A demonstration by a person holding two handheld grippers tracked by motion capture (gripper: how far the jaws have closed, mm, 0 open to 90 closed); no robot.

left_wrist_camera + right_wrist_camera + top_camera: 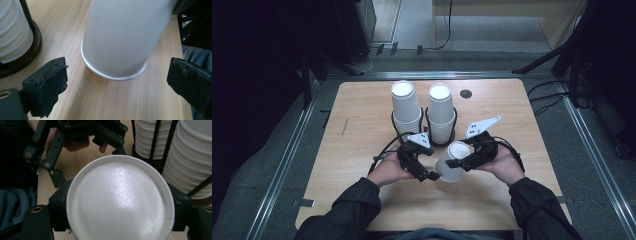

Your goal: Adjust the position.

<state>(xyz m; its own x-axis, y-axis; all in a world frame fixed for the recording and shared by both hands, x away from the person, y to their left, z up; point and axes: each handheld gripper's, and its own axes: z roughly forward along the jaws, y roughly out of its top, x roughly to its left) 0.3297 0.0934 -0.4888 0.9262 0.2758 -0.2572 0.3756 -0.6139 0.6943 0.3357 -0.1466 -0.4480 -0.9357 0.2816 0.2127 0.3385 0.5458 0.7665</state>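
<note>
A single white paper cup (pixel 451 172) is held upside down and tilted over the wooden table (pixel 357 150). My right gripper (pixel 460 161) is shut on it. In the right gripper view its jaws press both sides of the cup (pixel 120 200), whose flat base faces the camera. My left gripper (pixel 428 171) is just left of the cup, open. In the left gripper view the cup (pixel 122 37) hangs ahead of my left gripper (pixel 120 75), rim just above the wood, and the wide-apart pads (pixel 53 75) do not touch it.
Two tall stacks of upside-down white cups (pixel 406 107) (pixel 441 112) stand in black wire holders just behind the grippers. One holder's dark round base (pixel 25 60) lies close on the left. A small black disc (pixel 466 93) sits near the table's far edge.
</note>
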